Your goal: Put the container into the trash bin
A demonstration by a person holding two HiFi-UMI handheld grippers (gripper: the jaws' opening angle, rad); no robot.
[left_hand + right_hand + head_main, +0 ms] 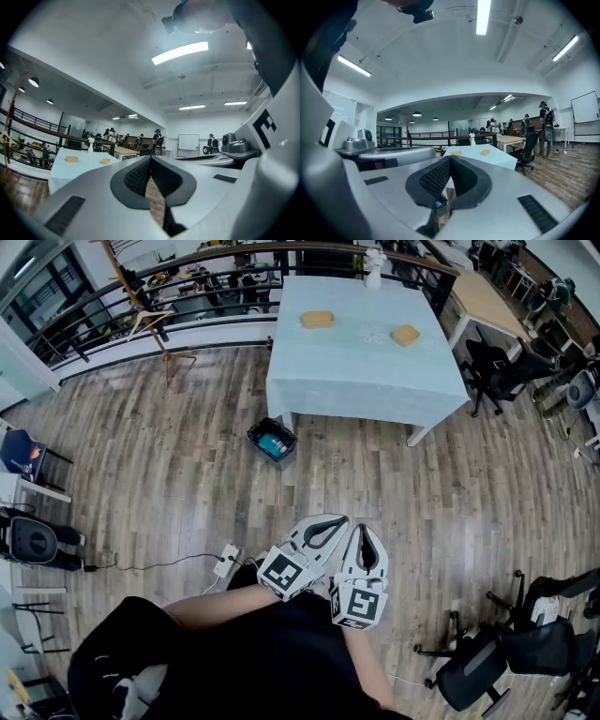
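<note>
Wooden floor [169, 474] below — left claw [337, 521], right claw [365, 529] level, closed.

Bright, even light from ceiling strip lamps [482, 16]; faint shadows; strong fisheye curvature and black corners in both gripper views; nearest surfaces blurred.

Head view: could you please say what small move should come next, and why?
Probably walk toward the table: left gripper and right gripper are both shut and empty, and a tan container lies far ahead on it, past the trash bin.
</note>
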